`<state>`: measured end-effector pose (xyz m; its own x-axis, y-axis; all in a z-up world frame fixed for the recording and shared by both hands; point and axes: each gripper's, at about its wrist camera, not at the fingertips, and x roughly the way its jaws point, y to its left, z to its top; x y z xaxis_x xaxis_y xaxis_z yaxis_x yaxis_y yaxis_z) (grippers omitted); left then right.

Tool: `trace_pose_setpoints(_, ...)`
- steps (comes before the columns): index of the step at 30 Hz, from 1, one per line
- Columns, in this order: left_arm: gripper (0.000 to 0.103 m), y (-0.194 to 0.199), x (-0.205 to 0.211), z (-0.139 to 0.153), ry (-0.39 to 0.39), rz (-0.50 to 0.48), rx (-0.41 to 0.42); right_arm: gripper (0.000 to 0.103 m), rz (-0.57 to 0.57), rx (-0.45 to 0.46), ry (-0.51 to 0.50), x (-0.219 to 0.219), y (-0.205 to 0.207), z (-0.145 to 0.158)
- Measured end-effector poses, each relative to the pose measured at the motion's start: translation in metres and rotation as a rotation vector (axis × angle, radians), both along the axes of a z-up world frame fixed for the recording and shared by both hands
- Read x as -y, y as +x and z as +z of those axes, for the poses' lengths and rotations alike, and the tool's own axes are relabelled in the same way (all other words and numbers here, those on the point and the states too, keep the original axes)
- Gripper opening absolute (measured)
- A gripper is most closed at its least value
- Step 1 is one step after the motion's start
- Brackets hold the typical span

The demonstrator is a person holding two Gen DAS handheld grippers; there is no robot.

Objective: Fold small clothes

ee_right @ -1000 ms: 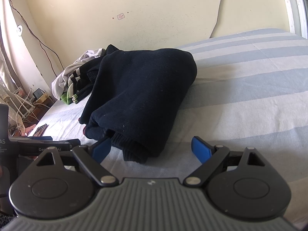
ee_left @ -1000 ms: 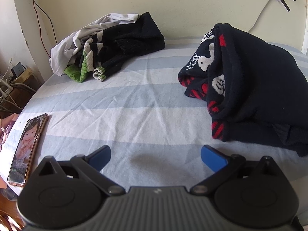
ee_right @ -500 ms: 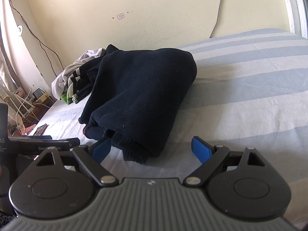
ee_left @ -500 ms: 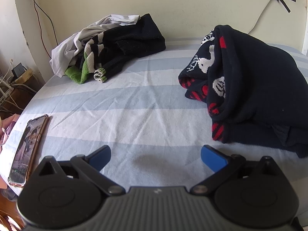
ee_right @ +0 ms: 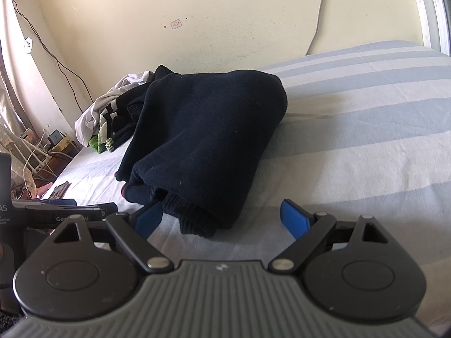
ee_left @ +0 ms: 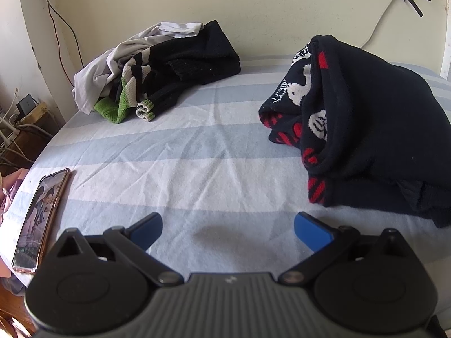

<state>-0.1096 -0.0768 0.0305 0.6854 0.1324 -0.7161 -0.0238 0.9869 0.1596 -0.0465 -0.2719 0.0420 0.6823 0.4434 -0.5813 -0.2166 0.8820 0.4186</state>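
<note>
- The navy sweater (ee_left: pixel 375 129) sits folded in a thick bundle on the striped bed (ee_left: pixel 197 169), out to the right in the left wrist view, its red-and-white patterned inner side showing at the open edge.
- From the right wrist view, the same sweater (ee_right: pixel 205 146) lies dead ahead, its ribbed hem at the near end, just in front of the tongs.
- Right gripper (ee_right: pixel 222 218) is spread wide, blue pads well apart, holding nothing; its left pad (ee_right: pixel 148 219) sits right at the hem, though contact is hard to call.
- Left gripper (ee_left: pixel 227 229) is wide open too, empty, low over bare sheet, with the sweater off beyond its right finger.
- Back by the wall, a loose pile of clothes (ee_left: pixel 157 70) waits: grey-white, black, a green-and-white knit cuff.
- A phone (ee_left: pixel 39 219) lies at the bed's left edge, screen lit.
- Cables run down the wall (ee_left: pixel 253 14) at the left corner.
</note>
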Motion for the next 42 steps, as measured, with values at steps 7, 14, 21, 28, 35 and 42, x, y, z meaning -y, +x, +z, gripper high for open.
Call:
trace_pose_setpoints(7, 0.103, -0.0004, -0.0002, 0.0000, 0.001, -0.002, 0.001, 0.092, 0.000, 0.000, 0.000, -0.0001, 0.0003, 0.0002)
trace_pose_setpoints(14, 0.103, -0.0011, 0.0007, 0.0004, 0.003, -0.006, -0.001, 0.092, 0.000, 0.000, 0.000, -0.0001, 0.0002, 0.0003)
trace_pose_setpoints(21, 0.103, -0.0015, 0.0016, 0.0002, 0.004, -0.013, -0.003, 0.092, 0.001, 0.001, 0.000, 0.0001, 0.0001, 0.0005)
trace_pose_setpoints(28, 0.103, -0.0029, 0.0023, -0.0001, 0.006, -0.023, -0.005, 0.092, 0.000, 0.001, 0.000, 0.0001, 0.0000, 0.0004)
trace_pose_setpoints(35, 0.103, -0.0031, 0.0023, 0.0000, 0.008, -0.024, -0.003, 0.092, 0.002, 0.000, 0.001, 0.0007, 0.0003, 0.0008)
trace_pose_setpoints(42, 0.103, -0.0032, 0.0027, -0.0007, 0.010, -0.033, -0.005, 0.092, 0.001, 0.000, 0.001, 0.0009, 0.0003, 0.0015)
